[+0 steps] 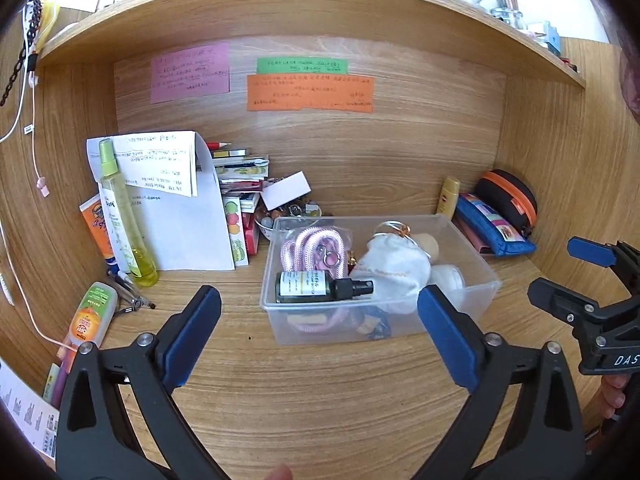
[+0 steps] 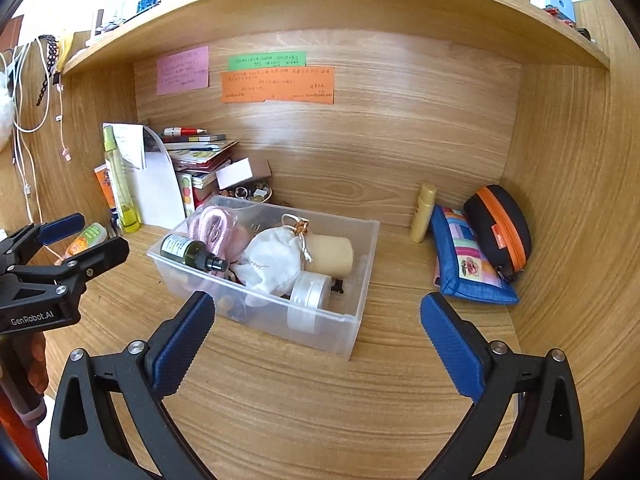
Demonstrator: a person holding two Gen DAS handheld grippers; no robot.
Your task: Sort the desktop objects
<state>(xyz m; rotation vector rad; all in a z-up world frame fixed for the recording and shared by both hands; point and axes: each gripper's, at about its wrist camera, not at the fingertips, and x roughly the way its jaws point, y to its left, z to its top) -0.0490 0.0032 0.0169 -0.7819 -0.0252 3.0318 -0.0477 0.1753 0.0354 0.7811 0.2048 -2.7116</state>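
A clear plastic bin (image 1: 476, 264) (image 2: 360, 312) stands mid-desk. It holds a dark green spray bottle (image 1: 320, 287) (image 2: 192, 254), a pink cord (image 1: 304, 246) (image 2: 216, 224), a white drawstring pouch (image 1: 394, 270) (image 2: 276, 264), a beige cylinder (image 2: 332, 254) and a round clear jar (image 2: 310, 292). My left gripper (image 1: 318, 312) is open and empty just in front of the bin. My right gripper (image 2: 316, 316) is open and empty, in front of the bin's right corner. Each gripper also shows in the other's view, the right one (image 1: 568, 276) and the left one (image 2: 84, 236).
At back left stand a tall yellow spray bottle (image 1: 120, 216) (image 2: 118, 184), white papers (image 1: 176, 208), stacked books (image 1: 240, 184) and an orange-capped tube (image 1: 90, 316). At right lie a blue patchwork pouch (image 2: 468, 264), a black-orange case (image 2: 500, 228) and a yellow tube (image 2: 423, 212). A shelf overhangs above.
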